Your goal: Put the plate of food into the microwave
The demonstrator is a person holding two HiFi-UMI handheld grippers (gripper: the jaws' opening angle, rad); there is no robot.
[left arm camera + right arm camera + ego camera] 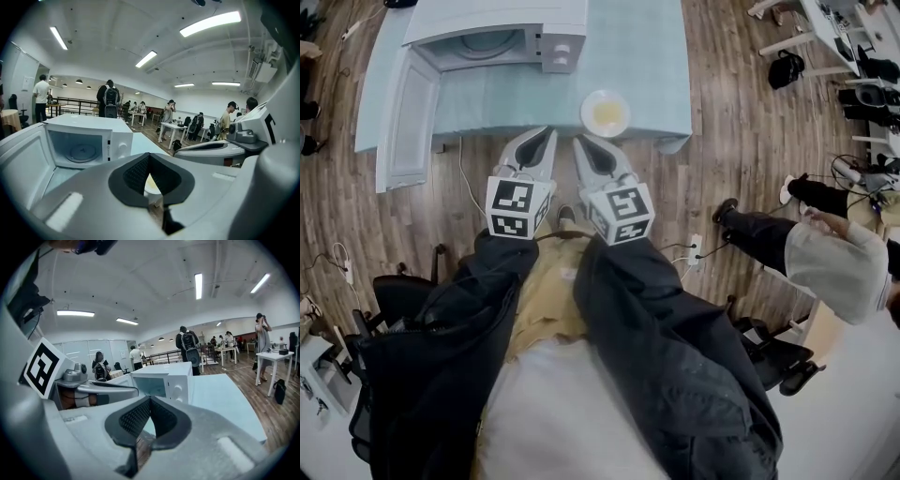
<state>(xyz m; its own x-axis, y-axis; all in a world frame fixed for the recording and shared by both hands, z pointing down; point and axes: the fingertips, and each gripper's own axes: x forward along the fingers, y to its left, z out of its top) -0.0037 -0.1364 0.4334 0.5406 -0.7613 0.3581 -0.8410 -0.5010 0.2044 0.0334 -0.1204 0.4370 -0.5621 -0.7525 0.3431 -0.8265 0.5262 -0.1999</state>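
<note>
The microwave (487, 19) is running off the head view's top edge, its rear cut away, while the food (607, 114) on the plate (586, 112) is showing only as a pale yellow patch too small to name. In the left gripper view, the left gripper (149, 155) is hiding most of that plate behind its closed jaws, and a bystander (832, 267) is being cropped by the head view's right edge.
</note>
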